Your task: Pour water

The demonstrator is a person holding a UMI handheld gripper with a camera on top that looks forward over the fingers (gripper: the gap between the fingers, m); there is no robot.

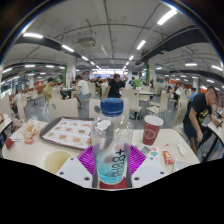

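A clear plastic water bottle with a blue cap and a blue label stands upright between my fingers, held above the table. My gripper is shut on the bottle; the purple pads press on its lower sides. A red paper cup stands on the white table just ahead and to the right of the bottle.
A tray with food wrappers lies ahead on the left, a clear cup beside it. A small red packet lies to the right. A person sits at the right; more people, tables and chairs fill the hall beyond.
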